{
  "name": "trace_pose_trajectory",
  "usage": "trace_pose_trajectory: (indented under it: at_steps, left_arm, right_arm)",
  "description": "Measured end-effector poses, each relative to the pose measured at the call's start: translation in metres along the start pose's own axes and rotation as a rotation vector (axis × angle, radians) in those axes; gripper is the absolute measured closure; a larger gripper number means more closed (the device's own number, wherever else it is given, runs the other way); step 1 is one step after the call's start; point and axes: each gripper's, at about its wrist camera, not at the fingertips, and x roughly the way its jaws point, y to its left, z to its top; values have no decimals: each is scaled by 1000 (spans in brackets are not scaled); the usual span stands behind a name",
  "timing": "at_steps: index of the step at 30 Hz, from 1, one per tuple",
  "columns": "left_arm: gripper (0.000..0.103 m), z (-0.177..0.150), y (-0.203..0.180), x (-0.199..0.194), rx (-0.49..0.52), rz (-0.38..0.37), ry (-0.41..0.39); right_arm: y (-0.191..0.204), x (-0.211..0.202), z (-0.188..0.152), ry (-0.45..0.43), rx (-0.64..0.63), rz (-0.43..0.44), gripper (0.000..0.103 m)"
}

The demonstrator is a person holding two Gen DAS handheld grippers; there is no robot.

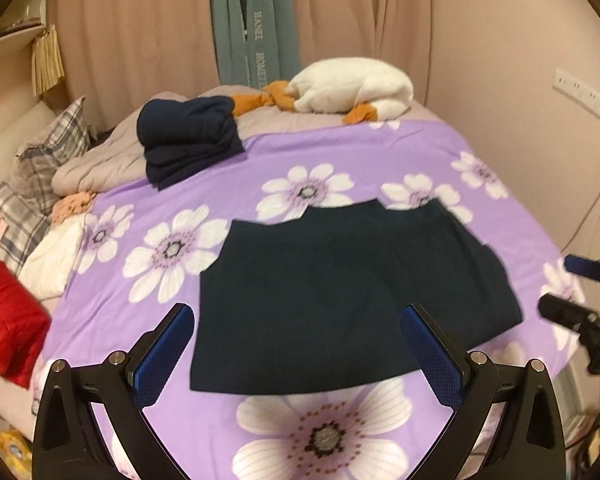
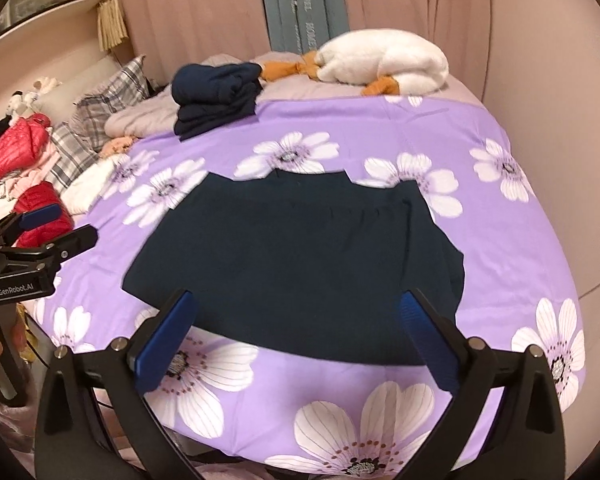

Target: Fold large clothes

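Note:
A dark navy garment [image 1: 340, 296] lies folded flat in a rough rectangle on the purple flowered bedspread [image 1: 260, 152]; it also shows in the right wrist view [image 2: 300, 256]. My left gripper [image 1: 298, 312] is open and empty, held above the garment's near edge. My right gripper [image 2: 296, 300] is open and empty, also above the near edge. Each gripper shows at the side of the other's view: the right one [image 1: 568, 280] and the left one [image 2: 60, 224].
A folded navy stack [image 1: 188, 140] sits at the far left of the spread. A white plush blanket [image 1: 352, 86] lies by the curtain. Plaid pillows [image 1: 48, 148] and red jackets [image 1: 8, 320] are on the left. A wall [image 1: 540, 80] is on the right.

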Motion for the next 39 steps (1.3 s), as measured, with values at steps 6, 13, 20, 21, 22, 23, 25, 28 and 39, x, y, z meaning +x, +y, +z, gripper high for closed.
trace_pose_trajectory:
  at_steps: [6, 13, 20, 21, 22, 23, 25, 28, 39]
  left_arm:
    - [1, 18, -5, -19, -11, -24, -44]
    - [1, 33, -13, -38, -3, -23, -72]
    - [1, 42, -15, -47, -15, -27, -56]
    - [1, 45, -15, -49, -14, -12, -56]
    - [1, 46, -15, -51, -14, -9, -64]
    - [1, 47, -15, -53, -18, -8, -73]
    - [1, 51, -15, -56, -28, 18, -70]
    - [1, 55, -19, -58, 1, 106, -74]
    - [1, 54, -18, -65, -16, 77, -67]
  right_arm:
    - [12, -20, 17, -36, -26, -20, 0]
    - [22, -43, 40, -78, -11, -27, 0]
    - [33, -57, 54, -98, -25, -67, 0]
    - [33, -60, 56, -101, -21, -63, 0]
    - [33, -62, 58, -103, -15, -58, 0]
    - [33, -64, 59, -104, -12, -56, 0]
    - [35, -68, 61, -106, -12, -61, 0]
    - [37, -75, 66, -123, -16, -68, 0]
    - [40, -90, 70, -147, -15, -60, 0]
